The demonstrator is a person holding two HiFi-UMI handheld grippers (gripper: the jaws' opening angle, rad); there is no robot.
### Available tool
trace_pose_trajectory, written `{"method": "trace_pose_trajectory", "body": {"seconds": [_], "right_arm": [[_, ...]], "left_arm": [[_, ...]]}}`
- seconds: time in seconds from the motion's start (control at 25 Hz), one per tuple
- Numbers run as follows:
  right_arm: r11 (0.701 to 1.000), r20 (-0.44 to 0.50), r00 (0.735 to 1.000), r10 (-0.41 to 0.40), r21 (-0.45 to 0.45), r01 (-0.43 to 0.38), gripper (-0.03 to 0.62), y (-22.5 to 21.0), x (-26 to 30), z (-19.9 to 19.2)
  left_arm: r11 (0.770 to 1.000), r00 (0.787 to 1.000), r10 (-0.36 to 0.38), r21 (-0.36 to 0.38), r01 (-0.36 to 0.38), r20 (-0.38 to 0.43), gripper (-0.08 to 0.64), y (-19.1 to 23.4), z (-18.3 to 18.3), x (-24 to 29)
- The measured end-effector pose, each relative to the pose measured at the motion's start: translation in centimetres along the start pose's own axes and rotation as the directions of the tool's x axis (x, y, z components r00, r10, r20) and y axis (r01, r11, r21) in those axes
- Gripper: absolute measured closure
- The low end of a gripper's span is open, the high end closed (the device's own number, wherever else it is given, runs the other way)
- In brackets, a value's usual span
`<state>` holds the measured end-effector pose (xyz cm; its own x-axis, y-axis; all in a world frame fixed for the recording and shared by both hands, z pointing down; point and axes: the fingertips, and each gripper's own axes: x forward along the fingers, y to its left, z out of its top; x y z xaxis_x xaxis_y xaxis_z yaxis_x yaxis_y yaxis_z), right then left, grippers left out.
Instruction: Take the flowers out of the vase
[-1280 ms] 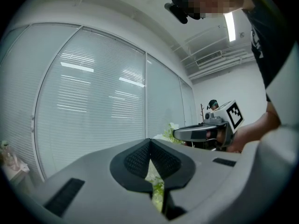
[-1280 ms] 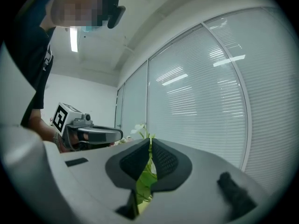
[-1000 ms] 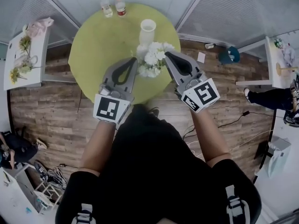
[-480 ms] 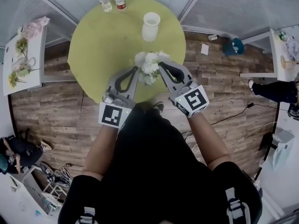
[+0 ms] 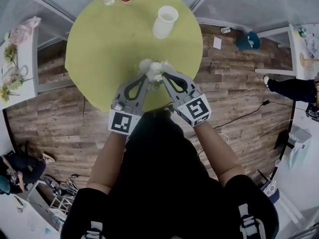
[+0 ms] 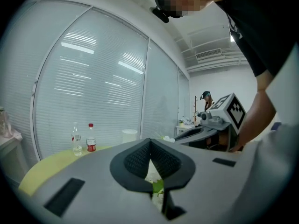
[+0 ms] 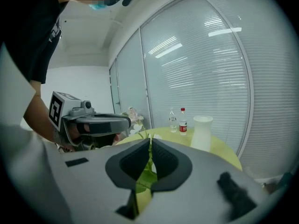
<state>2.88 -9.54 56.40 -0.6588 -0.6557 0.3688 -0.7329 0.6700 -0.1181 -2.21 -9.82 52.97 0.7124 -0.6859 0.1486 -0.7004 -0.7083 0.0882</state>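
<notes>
Pinching the flowers (image 5: 153,69), the left gripper (image 5: 145,78) and right gripper (image 5: 163,76) angle together over the table (image 5: 109,44).

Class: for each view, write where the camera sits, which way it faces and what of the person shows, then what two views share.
Head view: on the head, looking steeply down on the green table, flowers and vase; torso, both arms, left gripper, right gripper show.
Left gripper view: on that gripper, along its fingers towards the blinds; the right arm shows.
Right gripper view: likewise; the left arm shows.
Shared: both gripper views hold the two bottles.
</notes>
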Motion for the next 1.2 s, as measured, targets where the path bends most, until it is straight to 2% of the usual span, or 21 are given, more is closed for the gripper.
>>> {"method": "trace_pose_trajectory", "body": {"seconds": [0.28,0.44,0.56,0.96,1.2], "right_arm": [[0.998,-0.048,0.999,-0.007,0.070,0.010,0.566,0.2,3.7,-4.2],[0.995,-0.065,0.998,-0.012,0.101,0.018,0.566,0.2,5.7,-5.9],[0.993,-0.072,0.997,-0.014,0.114,0.022,0.566,-0.1,6.8,-6.6],[0.988,-0.066,0.997,-0.041,0.148,0.051,0.565,-1.2,9.6,-8.5],[0.988,-0.074,0.997,-0.008,0.152,0.019,0.565,-0.9,11.4,-9.6]], "left_arm": [[0.999,0.996,0.021,-0.031,-0.024,-0.086,0.548,2.7,-6.1,0.1],[0.997,0.995,0.041,-0.060,-0.046,-0.093,0.548,4.2,-8.2,-0.1],[0.997,0.990,0.042,-0.062,-0.051,-0.135,0.548,5.0,-9.7,0.1],[0.997,0.992,0.019,-0.075,-0.029,-0.127,0.548,7.0,-11.6,1.9],[0.994,0.988,0.025,-0.102,-0.041,-0.154,0.548,7.7,-12.7,2.4]]}}
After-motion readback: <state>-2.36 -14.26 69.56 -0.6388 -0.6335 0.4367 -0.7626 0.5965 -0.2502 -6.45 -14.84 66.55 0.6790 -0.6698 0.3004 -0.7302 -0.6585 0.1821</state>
